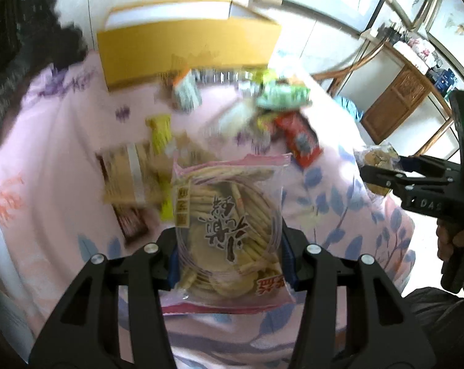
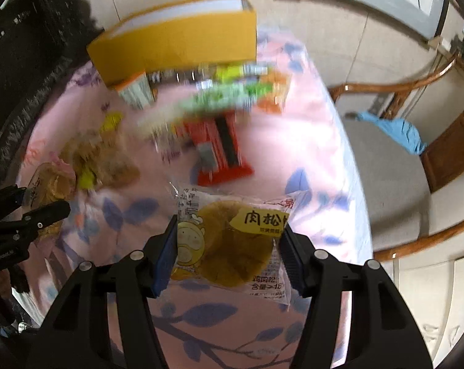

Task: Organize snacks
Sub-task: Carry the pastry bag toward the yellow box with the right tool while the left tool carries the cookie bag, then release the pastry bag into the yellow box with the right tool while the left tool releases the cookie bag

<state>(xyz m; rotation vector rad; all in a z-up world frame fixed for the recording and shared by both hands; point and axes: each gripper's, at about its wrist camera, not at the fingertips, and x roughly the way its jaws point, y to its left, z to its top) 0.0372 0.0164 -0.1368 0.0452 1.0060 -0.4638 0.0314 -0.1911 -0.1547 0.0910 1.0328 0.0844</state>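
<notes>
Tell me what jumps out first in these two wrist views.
Each gripper grips a snack: the left gripper a clear bag of cracker sticks, the right gripper a wrapped round pastry. Behind them, a yellow box stands at the far edge of the pink floral tablecloth.

The pastry packet (image 2: pixel 229 243) has a yellow label reading 肉松, with one more character cut off at the wrapper's edge. Lower on that same packet there's 鸡肉松 and 含量 with a number starting 18. On the black body of the right tongs (image 1: pixel 382 172), just behind the fingers, you can read DAS. The cracker bag (image 1: pixel 229 224) has big brush characters, upside down, can't read them
</notes>
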